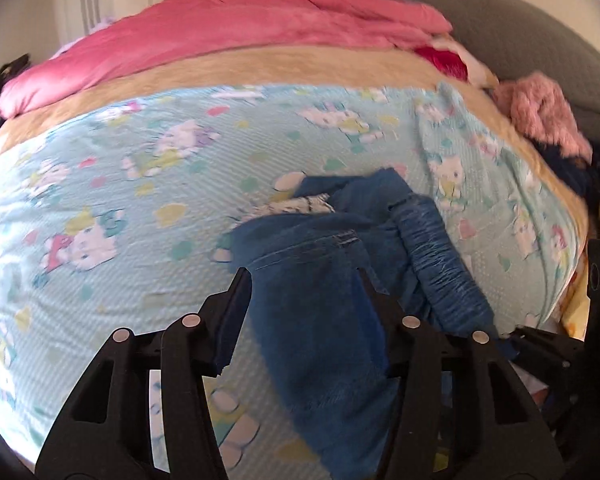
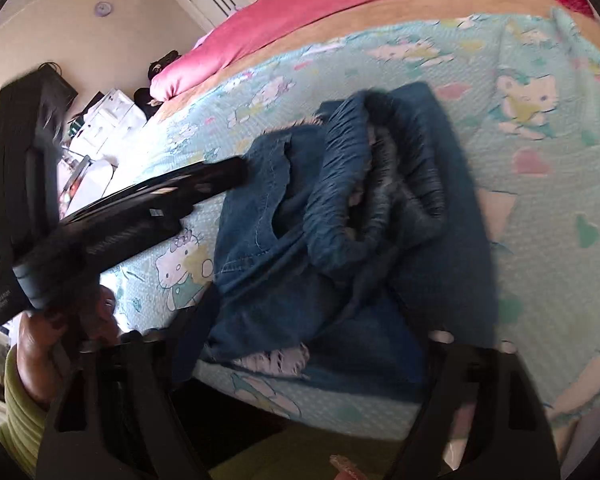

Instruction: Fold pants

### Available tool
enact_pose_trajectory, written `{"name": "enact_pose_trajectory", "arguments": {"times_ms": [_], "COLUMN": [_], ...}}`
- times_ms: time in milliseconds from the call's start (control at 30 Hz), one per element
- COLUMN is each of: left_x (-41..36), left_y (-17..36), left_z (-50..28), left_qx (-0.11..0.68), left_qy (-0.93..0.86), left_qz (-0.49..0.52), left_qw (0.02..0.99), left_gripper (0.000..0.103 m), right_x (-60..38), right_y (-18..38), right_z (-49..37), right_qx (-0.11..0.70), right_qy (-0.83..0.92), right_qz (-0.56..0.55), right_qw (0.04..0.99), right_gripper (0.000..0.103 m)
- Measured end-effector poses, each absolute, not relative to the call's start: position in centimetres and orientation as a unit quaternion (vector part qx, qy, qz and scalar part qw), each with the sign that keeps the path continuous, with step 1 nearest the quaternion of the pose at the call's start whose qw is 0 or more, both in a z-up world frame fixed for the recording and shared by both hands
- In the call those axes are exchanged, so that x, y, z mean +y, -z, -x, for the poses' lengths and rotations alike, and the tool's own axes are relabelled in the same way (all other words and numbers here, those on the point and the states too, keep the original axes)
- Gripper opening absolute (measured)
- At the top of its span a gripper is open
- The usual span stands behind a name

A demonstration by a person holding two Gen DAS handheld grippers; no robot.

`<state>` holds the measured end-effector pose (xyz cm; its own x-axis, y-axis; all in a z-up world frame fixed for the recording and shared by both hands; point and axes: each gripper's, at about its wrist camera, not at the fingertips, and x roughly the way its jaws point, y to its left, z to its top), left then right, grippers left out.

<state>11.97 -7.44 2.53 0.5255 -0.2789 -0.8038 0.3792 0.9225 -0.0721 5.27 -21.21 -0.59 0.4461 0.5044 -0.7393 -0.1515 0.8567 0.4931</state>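
Blue denim pants lie crumpled on a light blue cartoon-cat bedspread, elastic waistband bunched at the right. In the right wrist view the pants sit near the bed's front edge, waistband opening upward. My left gripper is open, its fingers straddling the denim just above it; it also shows in the right wrist view at the pants' left side. My right gripper is open wide, over the pants' near edge, holding nothing.
A pink blanket lies across the far side of the bed, with a grey headboard and plush toys at the right. The bed's front edge is close below my right gripper. A cluttered desk stands left.
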Motion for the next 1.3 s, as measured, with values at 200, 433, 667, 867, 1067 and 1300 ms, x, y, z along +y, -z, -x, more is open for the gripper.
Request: {"name": "enact_pose_trajectory", "arguments": {"times_ms": [200, 433, 667, 867, 1067, 1300], "left_x": [-8.2, -8.0, -7.4, -7.3, -7.2, -6.9], "left_y": [0.8, 0.8, -0.3, -1.1, -2.4, -4.5], "left_z": [-13.3, -12.5, -11.6, -10.7, -9.5, -8.0], "left_qx": [0.47, 0.457, 0.449, 0.441, 0.428, 0.404], "left_qy": [0.18, 0.185, 0.18, 0.18, 0.179, 0.173], "left_qz": [-0.069, -0.069, -0.056, -0.053, -0.052, -0.053], "left_qw": [0.862, 0.867, 0.873, 0.878, 0.884, 0.897], "left_gripper": [0.044, 0.045, 0.045, 0.045, 0.052, 0.071], "right_x": [-22.5, -22.5, -22.7, -23.4, -25.0, -26.1], "right_y": [0.6, 2.6, 0.9, -0.9, -2.1, -4.9], "right_z": [-3.6, -2.4, -1.9, -1.0, -0.4, -0.4], "right_qx": [0.486, 0.507, 0.494, 0.471, 0.451, 0.407], "right_qy": [-0.21, -0.206, -0.196, -0.187, -0.174, -0.151], "right_qz": [-0.166, -0.158, -0.129, -0.117, -0.122, -0.106], "right_qw": [0.832, 0.822, 0.837, 0.854, 0.867, 0.895], "right_gripper": [0.009, 0.009, 0.029, 0.046, 0.055, 0.077]}}
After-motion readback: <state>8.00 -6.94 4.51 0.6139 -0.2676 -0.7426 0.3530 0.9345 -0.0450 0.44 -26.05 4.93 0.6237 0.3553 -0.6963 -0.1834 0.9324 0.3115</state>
